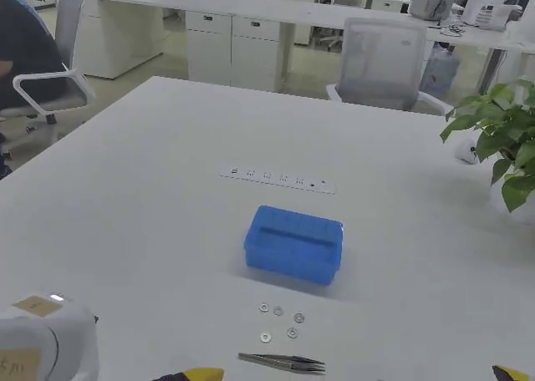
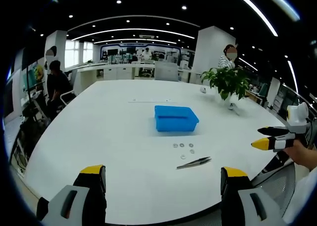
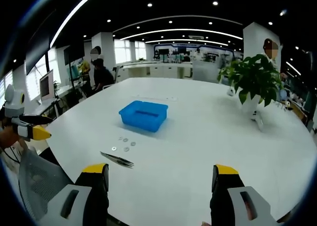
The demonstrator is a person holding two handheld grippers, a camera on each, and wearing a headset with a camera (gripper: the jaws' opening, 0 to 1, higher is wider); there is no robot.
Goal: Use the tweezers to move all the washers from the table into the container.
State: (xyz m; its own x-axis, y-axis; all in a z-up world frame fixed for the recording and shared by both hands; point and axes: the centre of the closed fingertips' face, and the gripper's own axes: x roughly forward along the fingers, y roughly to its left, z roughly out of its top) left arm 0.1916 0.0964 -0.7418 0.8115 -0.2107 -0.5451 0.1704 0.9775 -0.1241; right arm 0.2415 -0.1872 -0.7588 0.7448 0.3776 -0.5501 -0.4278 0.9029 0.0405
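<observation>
Both claws hang at the near edge of the white table [image 1: 150,189]. The left gripper [image 2: 162,186] has its yellow-tipped jaws spread wide with nothing between them, and the right gripper [image 3: 159,184] is spread the same way and is also empty. The tweezers [image 1: 282,362] lie flat on the table close to that near edge, apart from both grippers, and just beyond them five small washers [image 1: 277,311] sit in a loose cluster. Past the washers stands the blue container [image 1: 293,243], with a power strip [image 1: 278,180] set into the table farther back and a potted plant [image 1: 501,139] off to the right.
</observation>
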